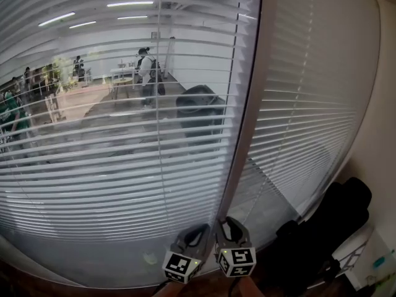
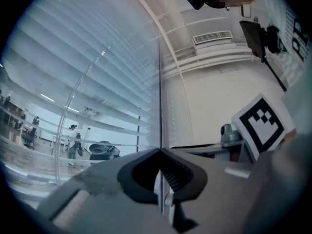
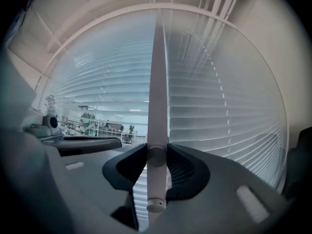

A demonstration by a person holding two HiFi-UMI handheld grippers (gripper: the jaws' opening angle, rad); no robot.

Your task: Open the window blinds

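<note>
Head view: looking at white window blinds [image 1: 124, 166] over two panes, with slats on the left tilted enough to show a lit room, a dark chair [image 1: 198, 107] and a standing person [image 1: 146, 73] beyond the glass, and slats on the right set closer together. Down the middle, a pale tilt wand [image 1: 246, 116] slanting to the right gripper [image 1: 230, 223], just beside the left gripper [image 1: 199, 231] at the bottom edge, with a black bag [image 1: 322, 228] off to the right. Left gripper view: jaws closed with tips touching, a thin dark line dropping straight into the seam between them; cannot tell whether cord or frame edge. Right gripper view: jaws clamped on the tilt wand just above its capped lower end, one pad on each side, with the wand upright in front of the blinds.
</note>
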